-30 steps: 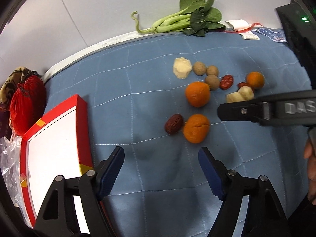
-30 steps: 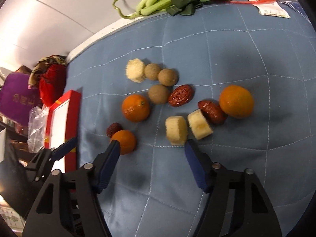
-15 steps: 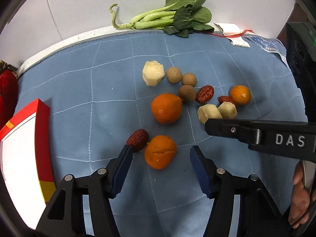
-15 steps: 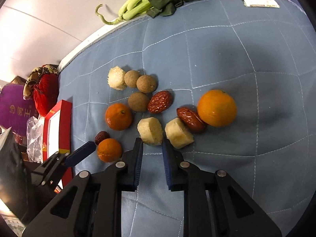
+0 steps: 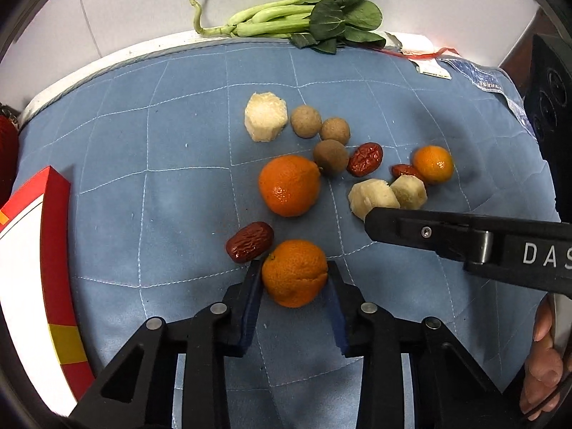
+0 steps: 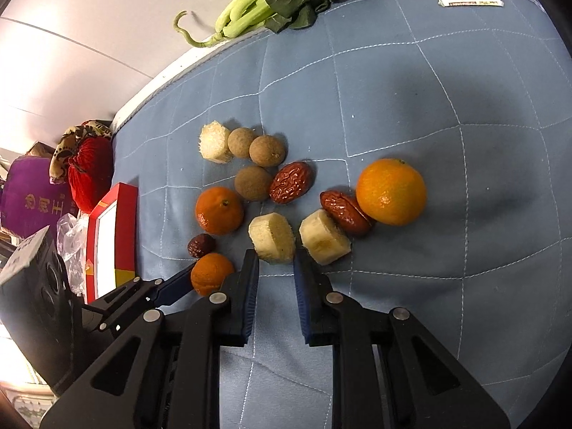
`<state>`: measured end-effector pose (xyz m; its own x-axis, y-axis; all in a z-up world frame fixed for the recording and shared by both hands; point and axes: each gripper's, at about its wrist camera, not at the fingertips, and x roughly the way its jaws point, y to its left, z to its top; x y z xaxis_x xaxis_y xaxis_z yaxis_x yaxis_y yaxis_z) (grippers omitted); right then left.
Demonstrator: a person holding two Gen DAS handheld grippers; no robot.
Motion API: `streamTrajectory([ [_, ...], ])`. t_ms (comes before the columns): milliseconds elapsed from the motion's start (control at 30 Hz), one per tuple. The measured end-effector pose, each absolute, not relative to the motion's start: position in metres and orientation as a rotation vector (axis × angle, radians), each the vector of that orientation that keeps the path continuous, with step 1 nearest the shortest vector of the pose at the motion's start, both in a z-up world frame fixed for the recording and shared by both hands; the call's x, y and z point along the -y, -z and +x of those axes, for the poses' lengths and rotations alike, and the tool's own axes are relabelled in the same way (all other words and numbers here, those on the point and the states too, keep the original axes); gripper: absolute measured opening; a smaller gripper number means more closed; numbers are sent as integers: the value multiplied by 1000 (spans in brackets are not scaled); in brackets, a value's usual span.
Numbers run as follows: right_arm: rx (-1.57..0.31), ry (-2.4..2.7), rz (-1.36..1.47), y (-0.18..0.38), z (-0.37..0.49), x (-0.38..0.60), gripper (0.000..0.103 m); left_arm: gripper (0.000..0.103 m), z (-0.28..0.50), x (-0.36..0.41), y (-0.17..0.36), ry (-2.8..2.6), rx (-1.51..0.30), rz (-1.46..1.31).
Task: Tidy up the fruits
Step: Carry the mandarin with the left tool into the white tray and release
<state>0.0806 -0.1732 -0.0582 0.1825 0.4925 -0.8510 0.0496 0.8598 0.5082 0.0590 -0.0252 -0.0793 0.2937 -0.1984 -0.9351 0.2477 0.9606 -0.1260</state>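
A wrinkled tangerine (image 5: 295,273) lies on the blue quilted mat (image 5: 161,196) between the fingers of my left gripper (image 5: 293,268). Its jaws are closing and both pads touch the fruit's sides. A red date (image 5: 249,242) lies just left of it, and a bigger tangerine (image 5: 289,185) sits beyond. My right gripper (image 6: 275,255) is shut, its tips at the near edge of a pale peeled chunk (image 6: 271,237); whether they pinch it I cannot tell. A second chunk (image 6: 323,237), two dates (image 6: 291,182), three brown longans (image 6: 253,183) and an orange (image 6: 391,191) lie around.
A red-rimmed white box (image 5: 32,286) sits at the mat's left edge. Leafy greens (image 5: 307,18) and paper wrappers (image 5: 425,60) lie along the far edge by the white wall. A red bag (image 6: 89,175) and clutter stand further left. A hand (image 5: 543,368) shows at the right.
My left gripper came down and forward over the wrinkled tangerine and narrowed onto it. The right gripper's fingers shut next to the pale chunk and have stayed there.
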Motion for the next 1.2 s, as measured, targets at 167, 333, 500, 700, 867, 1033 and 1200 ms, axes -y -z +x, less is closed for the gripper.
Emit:
streamTrajectory([
  [167, -1354, -346, 467, 54, 79, 169, 18, 34, 55, 22, 74, 303, -1229, 43],
  [333, -1330, -424, 438, 42, 73, 148, 18, 34, 40, -1, 55, 266, -1205, 31],
  [500, -1298, -549, 437, 30, 66, 111, 18, 34, 15, -40, 34, 120, -1177, -2],
  [700, -1256, -761, 372, 14, 51, 37, 18, 34, -35, -107, 13, -146, -1111, -98],
  [867, -1230, -916, 245, 10, 27, -31, 18, 34, -61, -175, 14, -386, -1095, -161],
  [1033, -1280, -965, 145, 30, 9, -72, 18, 34, -60, -203, 28, -507, -1133, -148],
  [1200, -1312, -953, 95, 37, 6, -74, 19, 36, -59, -205, 35, -521, -1158, -145],
])
